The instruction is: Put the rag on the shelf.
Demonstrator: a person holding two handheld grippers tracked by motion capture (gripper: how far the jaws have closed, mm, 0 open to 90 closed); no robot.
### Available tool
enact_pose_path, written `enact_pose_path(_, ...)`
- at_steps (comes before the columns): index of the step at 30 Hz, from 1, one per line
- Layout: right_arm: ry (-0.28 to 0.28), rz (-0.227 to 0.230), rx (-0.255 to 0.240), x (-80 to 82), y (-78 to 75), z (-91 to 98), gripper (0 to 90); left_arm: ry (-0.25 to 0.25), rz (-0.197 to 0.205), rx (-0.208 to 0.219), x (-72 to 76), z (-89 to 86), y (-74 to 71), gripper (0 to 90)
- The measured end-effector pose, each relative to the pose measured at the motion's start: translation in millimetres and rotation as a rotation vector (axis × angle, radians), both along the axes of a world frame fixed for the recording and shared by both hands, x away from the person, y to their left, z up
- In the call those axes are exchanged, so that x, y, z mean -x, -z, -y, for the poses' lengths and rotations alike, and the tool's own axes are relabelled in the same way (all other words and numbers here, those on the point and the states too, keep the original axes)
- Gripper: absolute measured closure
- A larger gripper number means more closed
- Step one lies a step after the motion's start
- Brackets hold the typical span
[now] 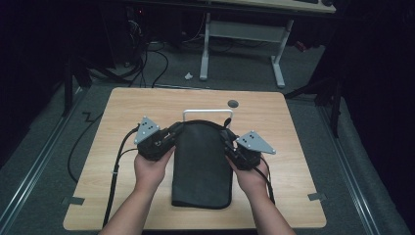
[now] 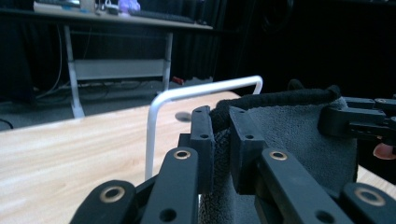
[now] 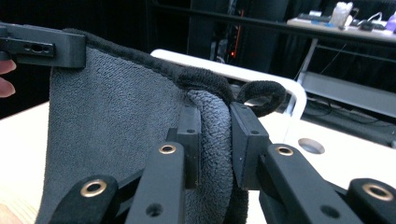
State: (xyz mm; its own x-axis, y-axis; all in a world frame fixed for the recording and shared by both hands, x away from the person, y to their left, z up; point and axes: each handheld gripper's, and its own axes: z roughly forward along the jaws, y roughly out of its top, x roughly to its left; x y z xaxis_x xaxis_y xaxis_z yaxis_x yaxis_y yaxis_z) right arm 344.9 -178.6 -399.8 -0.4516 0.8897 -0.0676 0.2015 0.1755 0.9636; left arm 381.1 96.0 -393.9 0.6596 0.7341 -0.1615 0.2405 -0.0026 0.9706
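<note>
A dark grey towel (image 1: pixel 201 164) hangs lengthwise over the middle of the wooden table (image 1: pixel 127 105), its far edge lifted. My left gripper (image 1: pixel 172 134) is shut on the towel's far left corner, the cloth (image 2: pixel 299 135) pinched between its pads (image 2: pixel 204 135). My right gripper (image 1: pixel 226 138) is shut on the far right corner; the folded cloth (image 3: pixel 212 135) sits between its pads (image 3: pixel 246 140), beside a small hanging loop (image 3: pixel 261 95). A white metal rail (image 1: pixel 207 112) stands just behind the raised edge, also seen as a bent white bar (image 2: pixel 196 92) (image 3: pixel 261 77).
A round grommet hole (image 1: pixel 233 103) lies in the table behind the rail. Beyond the table stand a white desk frame (image 1: pixel 244 34) and cables on a grey floor (image 1: pixel 161 58). Gripper cables (image 1: pixel 116 166) trail down the left side.
</note>
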Motion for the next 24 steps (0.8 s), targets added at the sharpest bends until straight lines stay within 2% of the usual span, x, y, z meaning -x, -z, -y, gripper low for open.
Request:
enact_pose_path(14,0.004,0.083,-0.009,-2.3,-39.7,-0.8,76.0,0.001,0.089,0.025,-1.5,-2.6,-44.6,81.6)
enact_pose_path(24,0.019,0.135,-0.017,-7.6,-68.8,2.8,76.1,0.001,0.144,0.022,-5.1,-0.8,-72.9,81.7)
